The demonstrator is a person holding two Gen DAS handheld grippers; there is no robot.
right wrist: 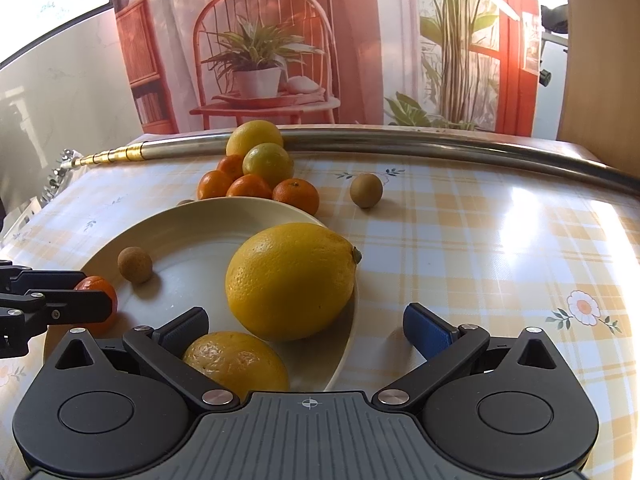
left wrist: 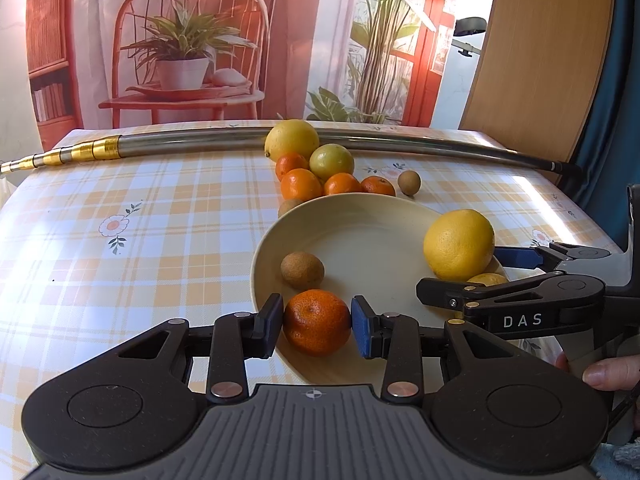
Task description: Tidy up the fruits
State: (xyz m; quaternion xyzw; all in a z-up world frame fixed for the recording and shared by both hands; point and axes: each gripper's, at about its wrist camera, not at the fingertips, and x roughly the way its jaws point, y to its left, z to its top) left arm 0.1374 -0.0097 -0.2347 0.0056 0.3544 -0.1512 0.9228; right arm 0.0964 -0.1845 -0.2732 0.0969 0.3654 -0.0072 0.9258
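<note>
Orange and dimpled, a mandarin point(left wrist: 317, 322) is pinched between the blue pads point(left wrist: 363, 330) of the left tool point(left wrist: 317, 322), low in the centre of the left wrist view, over the near rim of the cream plate point(left wrist: 360, 236). The step in hand appears to be setting this fruit into the plate. It is best done by lowering the mandarin until it rests on the plate floor, clear of the small brown fruit point(left wrist: 302, 270) just beyond it, and only then parting the pads, so that nothing rolls over the shallow rim.

The right tool point(right wrist: 306, 330) is held wide apart and grips nothing. Its left pad lies just beside a smaller yellow fruit point(right wrist: 236, 362) at the bottom of the right wrist view; whether they touch cannot be told. A large lemon point(right wrist: 292, 280) sits in the gap ahead, on the plate's right edge.

Further out, in the upper middle of both views, the unsorted heap of mandarins and yellow-green citrus point(left wrist: 316, 168) is left on the checked tabletop point(left wrist: 160, 220), with one brown fruit point(left wrist: 409, 182) apart to its right. Behind the heap a metal pole point(left wrist: 200, 146) is laid across the tabletop.
</note>
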